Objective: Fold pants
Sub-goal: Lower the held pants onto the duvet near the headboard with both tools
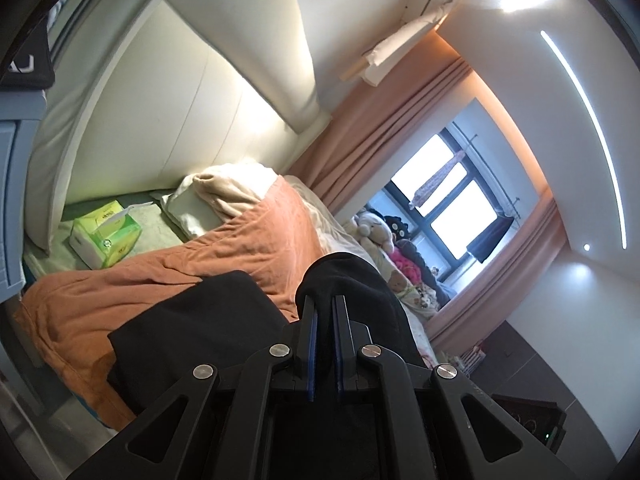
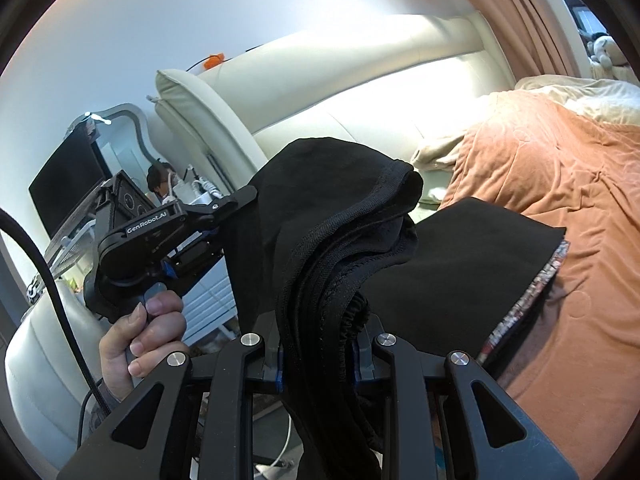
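Orange bedcover (image 1: 120, 292) forms the work surface and fills the lower left of the left wrist view; it is soft and wrinkled, so expect the cloth to drag on it. At its 10 o'clock edge sits a green tissue box (image 1: 106, 236), well apart from the work.

Black pants (image 2: 320, 216) are the task item. One portion lies flat on the bedcover, at 3 o'clock in the right wrist view; the rest is lifted and bunched between the two tools. The elastic waistband appears gathered at the right tool, though the layers are too dark to count.

Right gripper (image 2: 318, 360): its jaws pinch a thick stack of pant layers, held apart only by the fabric. Left gripper (image 1: 325, 308): its jaws stand pressed almost together on a thin edge of the pants, which drapes over the tips at 12 o'clock. A hand (image 2: 136, 340) holds this tool at 9 o'clock in the right wrist view.

Step in hand, as judged: carrying the lifted half over the flat half.

Procedure:
1. Keep both pinches firm; the thin left hold is likeliest to slip.
2. Hold the two tools level and the edge between them taut.
3. Lower the cloth onto the flat portion, edges matched.
4. Release only once the fabric rests flat.
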Motion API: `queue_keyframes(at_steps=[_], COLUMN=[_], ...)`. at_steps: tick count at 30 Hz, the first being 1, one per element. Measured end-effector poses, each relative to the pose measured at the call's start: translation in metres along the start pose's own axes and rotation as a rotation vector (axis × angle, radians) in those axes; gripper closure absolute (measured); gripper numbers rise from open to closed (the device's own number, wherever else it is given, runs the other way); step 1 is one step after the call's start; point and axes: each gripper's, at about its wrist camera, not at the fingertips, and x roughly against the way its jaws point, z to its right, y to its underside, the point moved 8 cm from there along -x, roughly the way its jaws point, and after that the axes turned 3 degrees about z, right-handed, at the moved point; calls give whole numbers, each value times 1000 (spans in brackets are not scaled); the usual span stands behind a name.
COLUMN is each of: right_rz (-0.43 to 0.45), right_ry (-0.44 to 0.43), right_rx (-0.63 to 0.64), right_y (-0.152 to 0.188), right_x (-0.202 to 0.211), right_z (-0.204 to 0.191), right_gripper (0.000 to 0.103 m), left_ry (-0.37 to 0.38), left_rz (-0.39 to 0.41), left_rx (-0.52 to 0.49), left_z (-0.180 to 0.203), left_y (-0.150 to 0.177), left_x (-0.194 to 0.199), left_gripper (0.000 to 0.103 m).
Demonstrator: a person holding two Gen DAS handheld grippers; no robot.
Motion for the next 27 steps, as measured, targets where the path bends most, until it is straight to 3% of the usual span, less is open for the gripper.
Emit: queue_keyframes(at_steps=[14,27], right_rz=[-28,4], right_ry=[27,83], right_rx=[-92,-205], right_y=[-29,-41], right_x=[-80,-102], right_z=[57,112], right_gripper=[83,83], left_ry=[-74,-104], left_rz=[-100,-200], left_rx=[1,-36], left_z=[-51,-55], left_y=[-26,-11], left_x=[-115,-205], left_gripper=[97,97])
